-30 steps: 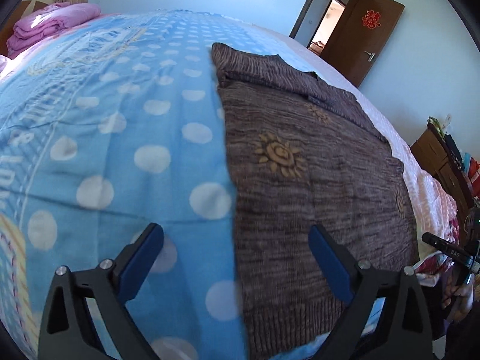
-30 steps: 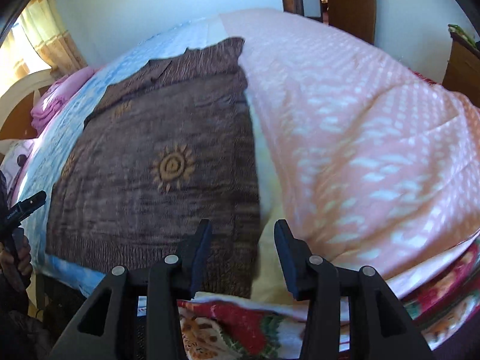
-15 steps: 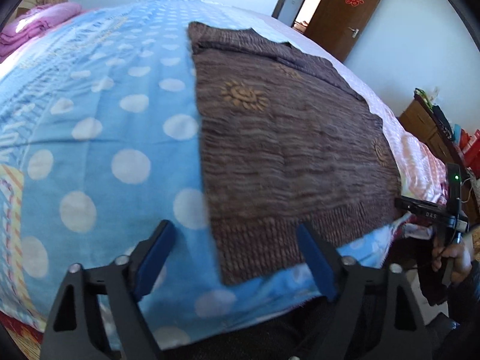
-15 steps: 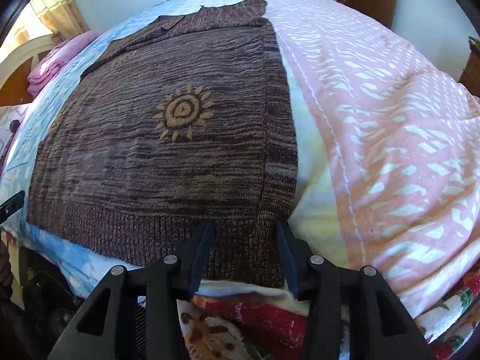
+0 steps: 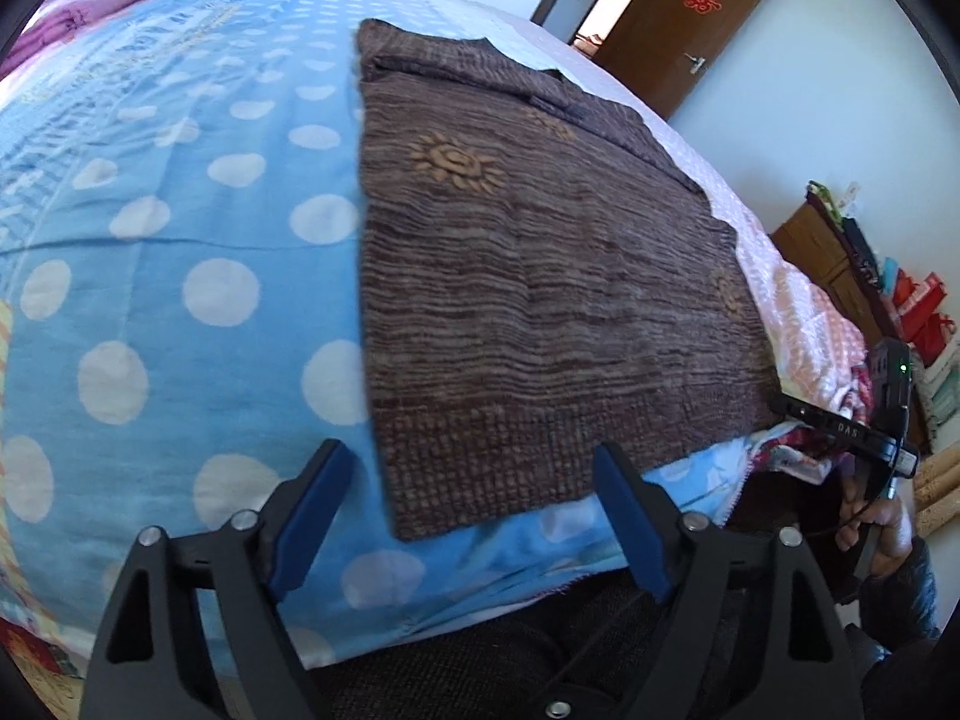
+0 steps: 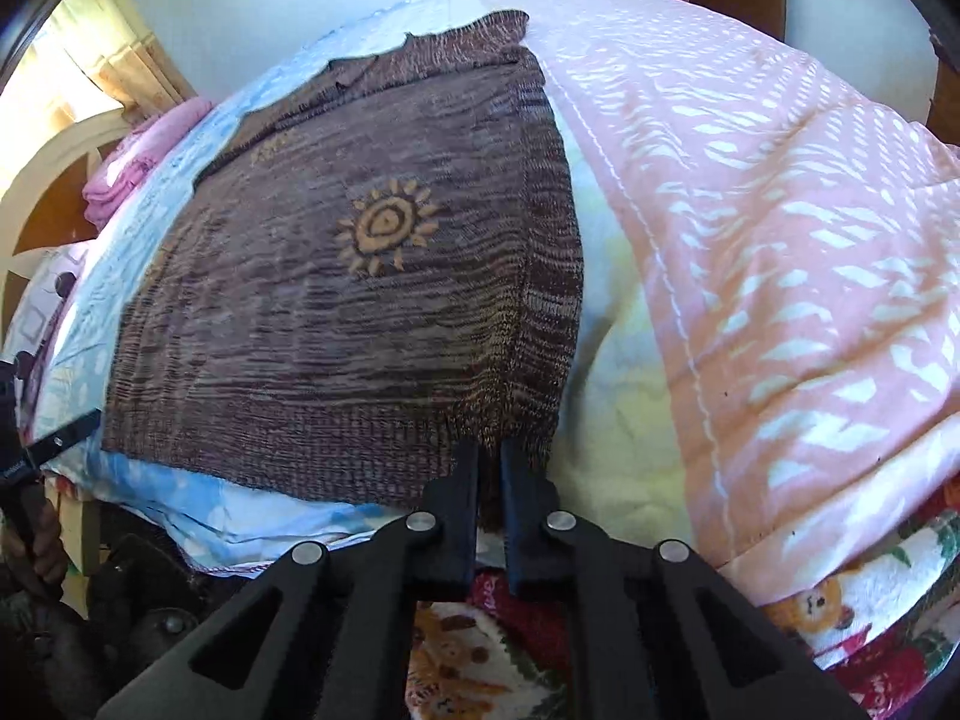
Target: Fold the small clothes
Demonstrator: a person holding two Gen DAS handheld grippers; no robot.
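Bed: blue polka-dot sheet (image 5: 180,300) under a brown sweater (image 5: 540,312).
Left view: left gripper (image 5: 468,510) spread wide around the sweater's near hem corner; door (image 5: 690,18) bears a red emblem, unreadable.
Right view: right gripper (image 6: 491,456) clamped on the sweater (image 6: 360,276) hem; pink quilt (image 6: 780,240) alongside.

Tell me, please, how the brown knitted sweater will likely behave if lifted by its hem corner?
Probably floppy: the brown knitted sweater lies limp, following the bed. The right claw pinches one corner, so the rest would likely sag and drag.
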